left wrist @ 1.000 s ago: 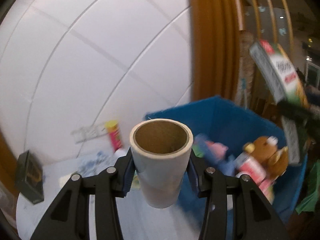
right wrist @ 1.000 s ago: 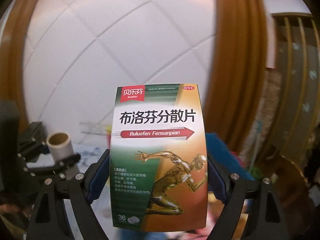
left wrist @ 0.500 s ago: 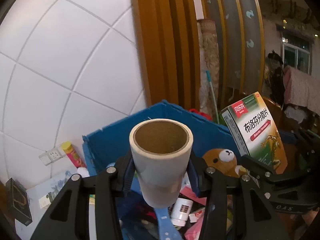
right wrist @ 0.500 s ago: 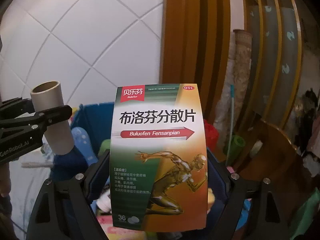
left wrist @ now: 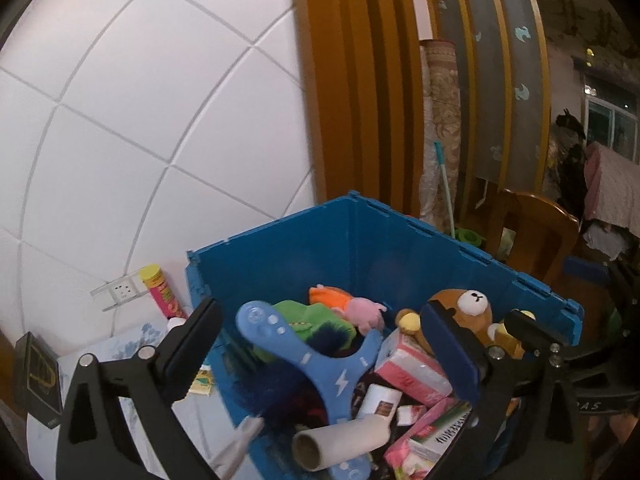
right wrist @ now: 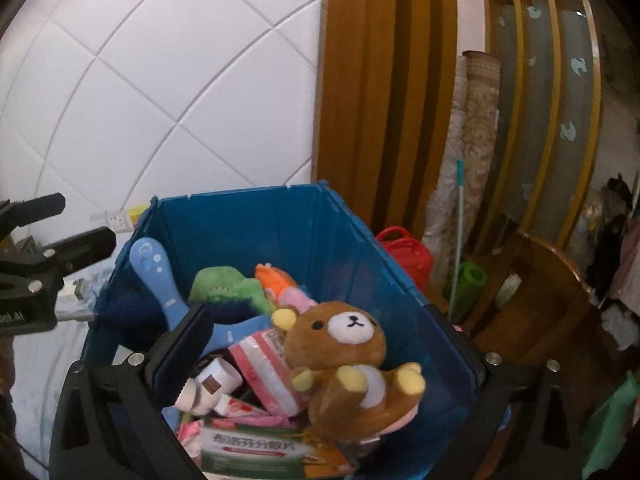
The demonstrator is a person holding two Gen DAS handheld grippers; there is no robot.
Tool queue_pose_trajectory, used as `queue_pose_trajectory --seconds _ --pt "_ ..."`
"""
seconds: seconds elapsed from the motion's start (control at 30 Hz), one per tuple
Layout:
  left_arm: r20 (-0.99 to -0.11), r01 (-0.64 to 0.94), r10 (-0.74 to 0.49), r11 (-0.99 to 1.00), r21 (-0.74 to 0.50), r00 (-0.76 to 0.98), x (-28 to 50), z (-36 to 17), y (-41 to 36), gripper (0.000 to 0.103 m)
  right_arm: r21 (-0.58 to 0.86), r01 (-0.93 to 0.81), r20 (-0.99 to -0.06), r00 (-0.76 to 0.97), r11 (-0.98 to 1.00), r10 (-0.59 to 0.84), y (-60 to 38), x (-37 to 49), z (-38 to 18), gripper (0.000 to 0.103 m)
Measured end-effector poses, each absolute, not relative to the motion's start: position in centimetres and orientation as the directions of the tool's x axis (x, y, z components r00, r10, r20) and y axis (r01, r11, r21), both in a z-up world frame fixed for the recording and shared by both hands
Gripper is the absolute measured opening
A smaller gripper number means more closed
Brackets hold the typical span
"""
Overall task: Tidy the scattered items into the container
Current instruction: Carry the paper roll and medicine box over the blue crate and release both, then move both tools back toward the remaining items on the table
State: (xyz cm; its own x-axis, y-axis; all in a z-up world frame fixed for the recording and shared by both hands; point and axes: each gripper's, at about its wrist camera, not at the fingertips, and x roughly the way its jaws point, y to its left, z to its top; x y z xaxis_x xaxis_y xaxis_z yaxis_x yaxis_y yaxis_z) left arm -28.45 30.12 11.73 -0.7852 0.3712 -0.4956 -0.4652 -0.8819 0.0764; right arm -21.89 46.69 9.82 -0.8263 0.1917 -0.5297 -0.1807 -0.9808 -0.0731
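both claws, left [left wrist: 320, 344] and right [right wrist: 320, 344], hang spread wide and hold nothing, above a blue crate [left wrist: 404, 240]. a cardboard tube [left wrist: 340, 440] lies in the crate just below the left claw; a medicine box [right wrist: 256, 452] lies under the right claw beside a teddy bear [right wrist: 344, 360]. this looks like the release step. next, a yellow-capped tube [left wrist: 162, 292] stands outside, to the left claw's left, and would need fetching.

We are looking into a lived-in home: white wall tiles [left wrist: 160, 92] at ten o'clock, a wooden chair [left wrist: 536, 236] and hanging laundry [left wrist: 612, 188] at three o'clock.
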Motion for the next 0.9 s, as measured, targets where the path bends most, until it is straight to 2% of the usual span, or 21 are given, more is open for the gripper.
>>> queue_pose_trajectory --seconds 0.3,0.57,0.73,0.9 --pt "-0.474 -0.404 0.331 -0.913 0.058 -0.816 -27.4 10.7 22.6 0.101 -0.089 -0.134 -0.499 -0.852 -0.987 0.160 41.0 -21.2 11.0 0.103" --pt "-0.482 -0.351 0.292 -0.936 0.035 -0.826 -26.8 8.3 10.4 0.101 -0.088 -0.086 -0.444 -0.889 -0.992 0.116 30.8 -19.3 12.1 0.103" --pt "-0.547 -0.304 0.235 -0.952 0.037 -0.804 -27.7 4.9 1.3 0.101 -0.065 -0.064 -0.431 -0.898 -0.996 0.086 23.2 -19.0 11.9 0.103" --pt "-0.633 -0.241 0.164 -0.970 0.038 -0.757 -29.7 0.8 -6.1 0.101 -0.060 0.003 -0.495 -0.868 -0.998 0.027 16.2 -21.2 9.5 0.103"
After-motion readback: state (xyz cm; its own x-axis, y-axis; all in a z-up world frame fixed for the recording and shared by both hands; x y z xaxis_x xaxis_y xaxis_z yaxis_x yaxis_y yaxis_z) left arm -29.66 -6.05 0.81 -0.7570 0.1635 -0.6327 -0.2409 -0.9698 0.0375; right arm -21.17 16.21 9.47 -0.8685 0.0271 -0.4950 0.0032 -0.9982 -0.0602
